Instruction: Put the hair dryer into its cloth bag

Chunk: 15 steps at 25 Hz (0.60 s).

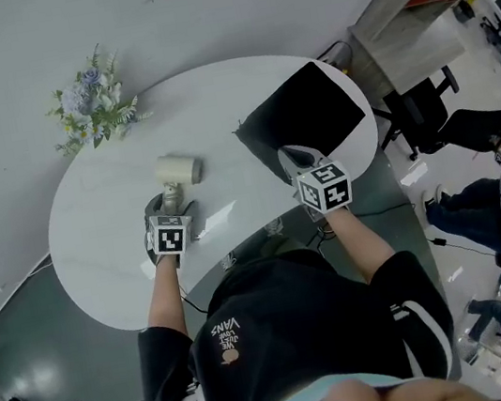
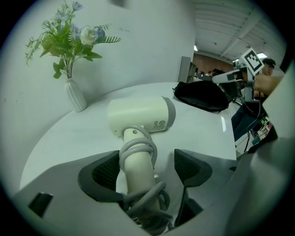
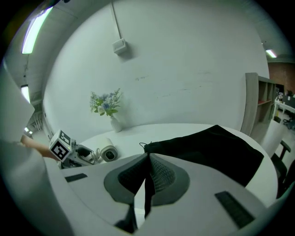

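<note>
A cream hair dryer (image 1: 177, 171) lies on the white oval table (image 1: 98, 258), its grey cord wound round the handle. My left gripper (image 1: 167, 202) reaches down over that handle. In the left gripper view the handle (image 2: 138, 161) lies between the open jaws of the left gripper (image 2: 145, 168), close to the left pad (image 2: 99, 173). The black cloth bag (image 1: 312, 113) lies flat at the table's right end. My right gripper (image 1: 292, 154) is at its near edge. In the right gripper view the right gripper (image 3: 148, 159) is shut, with a strip of black cloth from the bag (image 3: 212, 147) pinched between the pads.
A white vase of flowers (image 1: 92, 107) stands at the table's far left edge, behind the dryer. A wooden shelf unit (image 1: 410, 16) and a black office chair (image 1: 425, 108) stand beyond the table's right end. People sit on the floor at the right (image 1: 489, 202).
</note>
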Each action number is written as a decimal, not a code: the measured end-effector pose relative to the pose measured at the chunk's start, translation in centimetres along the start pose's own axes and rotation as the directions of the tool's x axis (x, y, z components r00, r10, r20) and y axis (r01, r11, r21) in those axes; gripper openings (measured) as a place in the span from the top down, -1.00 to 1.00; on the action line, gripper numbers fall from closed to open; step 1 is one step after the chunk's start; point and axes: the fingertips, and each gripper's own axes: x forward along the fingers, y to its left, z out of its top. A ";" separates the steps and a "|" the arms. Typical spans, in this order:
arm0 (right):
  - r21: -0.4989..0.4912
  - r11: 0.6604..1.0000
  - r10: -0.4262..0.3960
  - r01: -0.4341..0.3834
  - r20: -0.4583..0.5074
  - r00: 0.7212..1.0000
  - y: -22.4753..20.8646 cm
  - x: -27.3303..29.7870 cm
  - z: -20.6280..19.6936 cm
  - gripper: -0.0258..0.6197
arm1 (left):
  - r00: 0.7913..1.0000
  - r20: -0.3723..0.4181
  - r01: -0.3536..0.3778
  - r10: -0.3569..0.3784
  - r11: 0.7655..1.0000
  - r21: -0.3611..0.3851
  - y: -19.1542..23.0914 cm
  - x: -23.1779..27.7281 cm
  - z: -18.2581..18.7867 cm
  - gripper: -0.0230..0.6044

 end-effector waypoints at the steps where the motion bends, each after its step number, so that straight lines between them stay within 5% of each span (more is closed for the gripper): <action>1: 0.019 1.000 0.006 -0.007 0.011 1.000 0.0 -0.4 0.3 0.77 | 1.000 -0.012 0.000 0.000 1.000 0.007 0.0 0.1 -0.1 -0.28; 4: 0.055 0.998 0.021 -0.023 0.031 0.999 0.0 -1.3 1.2 0.77 | 0.999 -0.040 -0.009 0.010 1.000 0.024 0.2 0.3 -0.3 -0.26; 7: 0.052 0.998 0.021 -0.023 0.041 0.999 -0.2 -1.7 1.8 0.77 | 0.998 -0.057 -0.028 0.031 0.999 0.038 0.8 0.2 -0.4 -0.01; 15: 0.089 0.995 0.030 -0.034 0.048 0.998 -0.2 -1.7 2.2 0.78 | 0.997 -0.055 -0.050 0.051 0.998 0.035 0.7 0.2 -0.4 0.10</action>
